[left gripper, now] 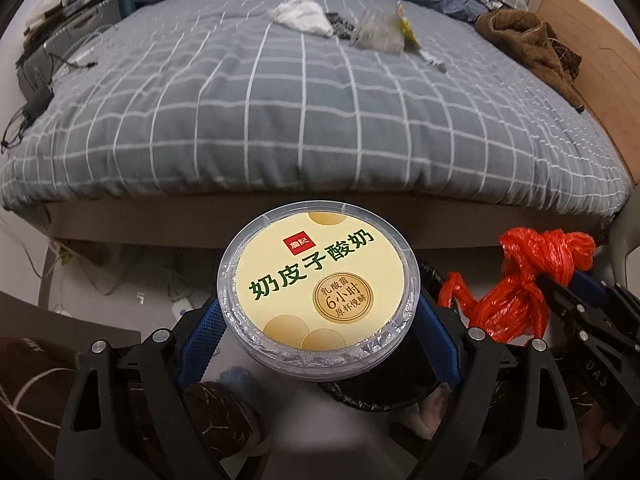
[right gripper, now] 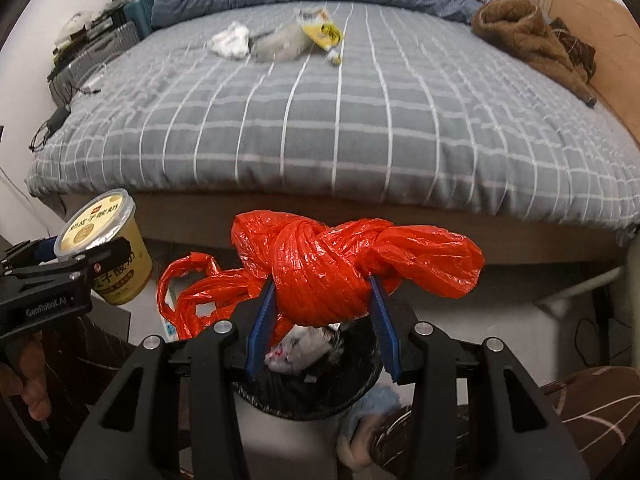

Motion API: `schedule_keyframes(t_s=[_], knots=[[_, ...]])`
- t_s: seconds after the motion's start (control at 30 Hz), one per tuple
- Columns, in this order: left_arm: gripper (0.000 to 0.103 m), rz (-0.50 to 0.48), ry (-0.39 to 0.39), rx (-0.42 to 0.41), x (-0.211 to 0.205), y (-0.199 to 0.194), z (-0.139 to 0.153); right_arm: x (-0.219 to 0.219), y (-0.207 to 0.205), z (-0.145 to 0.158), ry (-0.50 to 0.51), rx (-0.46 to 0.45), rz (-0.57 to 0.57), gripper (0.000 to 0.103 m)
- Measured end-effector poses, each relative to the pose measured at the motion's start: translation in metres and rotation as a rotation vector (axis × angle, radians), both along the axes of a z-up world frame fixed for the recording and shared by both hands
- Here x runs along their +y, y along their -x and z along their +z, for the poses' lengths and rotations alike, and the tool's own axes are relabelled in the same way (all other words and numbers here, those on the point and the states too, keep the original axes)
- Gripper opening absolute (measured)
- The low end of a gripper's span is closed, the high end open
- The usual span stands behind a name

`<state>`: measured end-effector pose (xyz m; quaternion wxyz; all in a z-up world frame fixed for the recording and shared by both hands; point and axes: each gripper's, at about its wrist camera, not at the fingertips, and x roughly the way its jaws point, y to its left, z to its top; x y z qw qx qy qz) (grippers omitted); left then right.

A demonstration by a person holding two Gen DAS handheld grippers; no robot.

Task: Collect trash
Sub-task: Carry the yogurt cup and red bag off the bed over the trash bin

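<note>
Yogurt cup clamped in the left tongs, blue pads wide apart on either side of its clear lid, cream label facing the camera. Knotted red plastic bag clamped in the right tongs, pads pressed into the twisted bundle below the knot, loose handles trailing off to the side. Both pieces of trash held above the floor at the foot of the bed, the bag directly over the black-lined bin, the cup off to the bin's left in the right wrist view. Bin already holding some crumpled scraps.

Step in hand, judged from this: carrying two pieces to the bin for dropping. Next move likely calling for opening the right tongs over the bin mouth so the bag falls inside, trailing handles included, then shifting the cup across until above the rim before letting go. Risk of the handles catching on the rim or the cup tipping outside.

Further out, more to collect on the checked duvet: white crumpled tissue, grey wad, yellow wrapper. Brown garment near the bed's far right edge, probably not trash.
</note>
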<state>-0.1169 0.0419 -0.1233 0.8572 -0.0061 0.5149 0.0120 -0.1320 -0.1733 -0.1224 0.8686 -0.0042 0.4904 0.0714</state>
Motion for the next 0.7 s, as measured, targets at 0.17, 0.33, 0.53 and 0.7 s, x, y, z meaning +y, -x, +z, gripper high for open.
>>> schedule_keyframes(t_s=[0.17, 0.33, 0.53, 0.7], knots=[[0.085, -0.02, -0.017, 0.034, 0.005, 0.003, -0.025, 0.012, 0.001, -0.026, 0.018, 0.057, 0.034, 0.043], [0.085, -0.001, 0.003, 0.098, 0.016, -0.003, -0.054, 0.02, -0.004, -0.057, 0.031, 0.121, 0.051, 0.043], [0.085, 0.005, 0.005, 0.133, 0.019, -0.019, -0.076, 0.022, -0.017, -0.088, -0.001, 0.194, 0.051, 0.043], [0.085, 0.03, -0.002, 0.158, 0.029, -0.03, -0.09, 0.026, -0.029, -0.109, -0.022, 0.245, 0.059, 0.043]])
